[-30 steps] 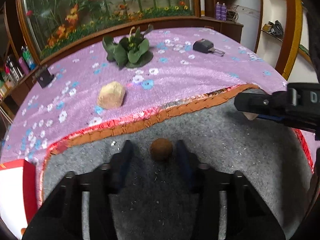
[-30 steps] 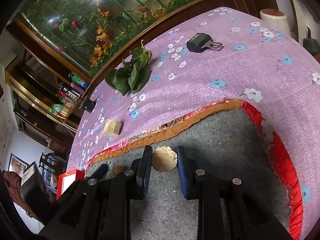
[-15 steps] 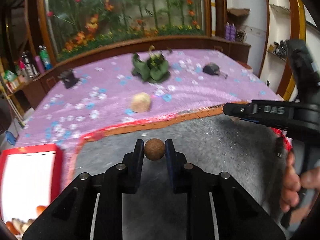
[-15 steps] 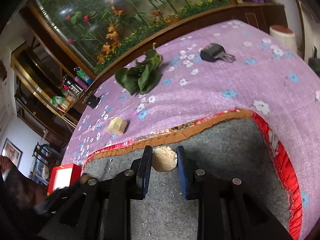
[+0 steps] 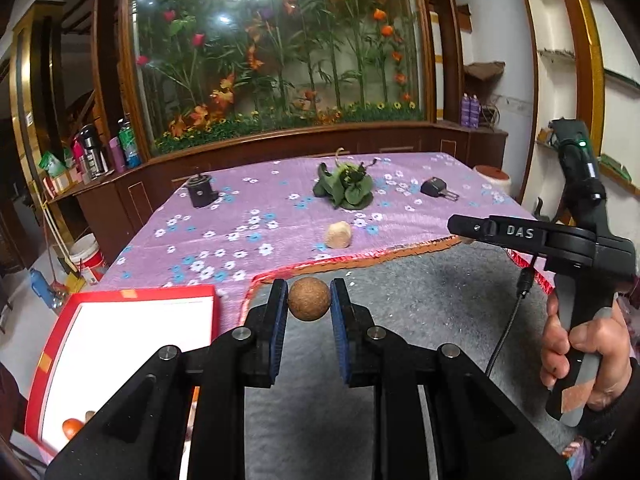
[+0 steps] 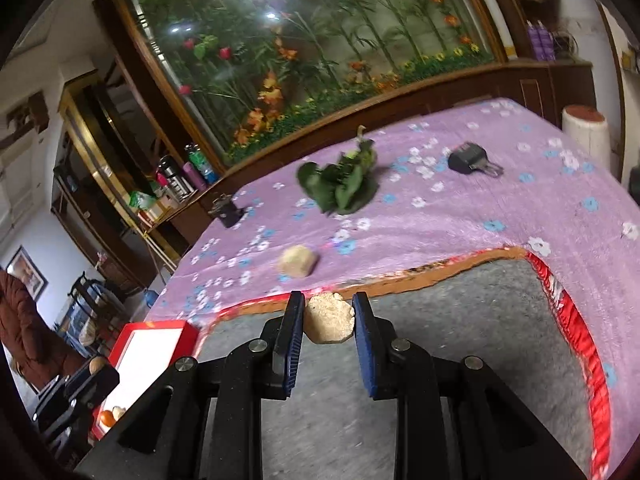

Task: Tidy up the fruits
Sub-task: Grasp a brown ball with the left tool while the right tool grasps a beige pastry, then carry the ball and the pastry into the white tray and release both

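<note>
My left gripper [image 5: 309, 305] is shut on a round brown fruit [image 5: 309, 299] and holds it above the grey mat [image 5: 420, 312]. My right gripper [image 6: 329, 318] is shut on a pale beige lumpy fruit [image 6: 330, 319], also lifted over the mat [image 6: 460, 320]. Another pale beige fruit [image 5: 338, 234] lies on the purple flowered cloth [image 5: 248, 216]; it also shows in the right wrist view [image 6: 298, 261]. A red-rimmed white tray [image 5: 120, 344] lies at the left with an orange fruit [image 5: 72, 426] in its near corner. The tray [image 6: 148, 340] shows in the right view too.
A bunch of green leaves [image 5: 346, 190], a black key fob [image 5: 436, 189] and a small black object [image 5: 202, 192] lie farther back on the cloth. A wooden cabinet with a flower display [image 5: 280, 60] stands behind the table. The right hand-held gripper [image 5: 560, 248] is at the right.
My left gripper closed on the brown fruit and lifted it off the mat. Both grippers rose and tilted up; the right one kept its hold on the beige fruit.
</note>
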{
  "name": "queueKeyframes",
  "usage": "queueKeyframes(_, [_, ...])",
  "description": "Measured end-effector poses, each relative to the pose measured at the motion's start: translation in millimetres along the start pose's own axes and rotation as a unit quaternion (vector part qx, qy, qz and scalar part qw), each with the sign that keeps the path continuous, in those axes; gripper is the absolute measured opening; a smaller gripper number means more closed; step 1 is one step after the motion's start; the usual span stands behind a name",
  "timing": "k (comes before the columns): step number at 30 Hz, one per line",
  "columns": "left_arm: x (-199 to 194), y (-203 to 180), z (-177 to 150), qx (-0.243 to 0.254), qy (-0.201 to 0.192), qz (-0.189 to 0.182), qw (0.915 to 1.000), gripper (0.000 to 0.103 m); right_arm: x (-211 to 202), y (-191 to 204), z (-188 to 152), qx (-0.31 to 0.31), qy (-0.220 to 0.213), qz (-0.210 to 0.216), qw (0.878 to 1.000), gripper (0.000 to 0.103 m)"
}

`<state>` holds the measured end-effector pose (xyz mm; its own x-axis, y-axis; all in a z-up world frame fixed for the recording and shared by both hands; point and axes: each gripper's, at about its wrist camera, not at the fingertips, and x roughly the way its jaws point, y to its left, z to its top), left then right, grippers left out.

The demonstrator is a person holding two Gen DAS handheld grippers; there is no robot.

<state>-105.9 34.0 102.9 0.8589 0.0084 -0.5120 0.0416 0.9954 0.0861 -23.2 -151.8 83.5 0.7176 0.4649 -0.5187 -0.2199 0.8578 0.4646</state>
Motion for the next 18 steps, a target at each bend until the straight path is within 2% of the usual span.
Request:
queueKeyframes(7, [-21,24,-11,-0.019,-0.020,0.007,0.9996,0.019,-21,52,-10,-0.040,-0.013,0.025,0.999,0.025])
queueKeyframes(18, [-32,60,-28,-0.049,-0.028,0.022,0.9982,0.019,-13,121,-43,-0.094,0.016,0.060,0.994,0.025])
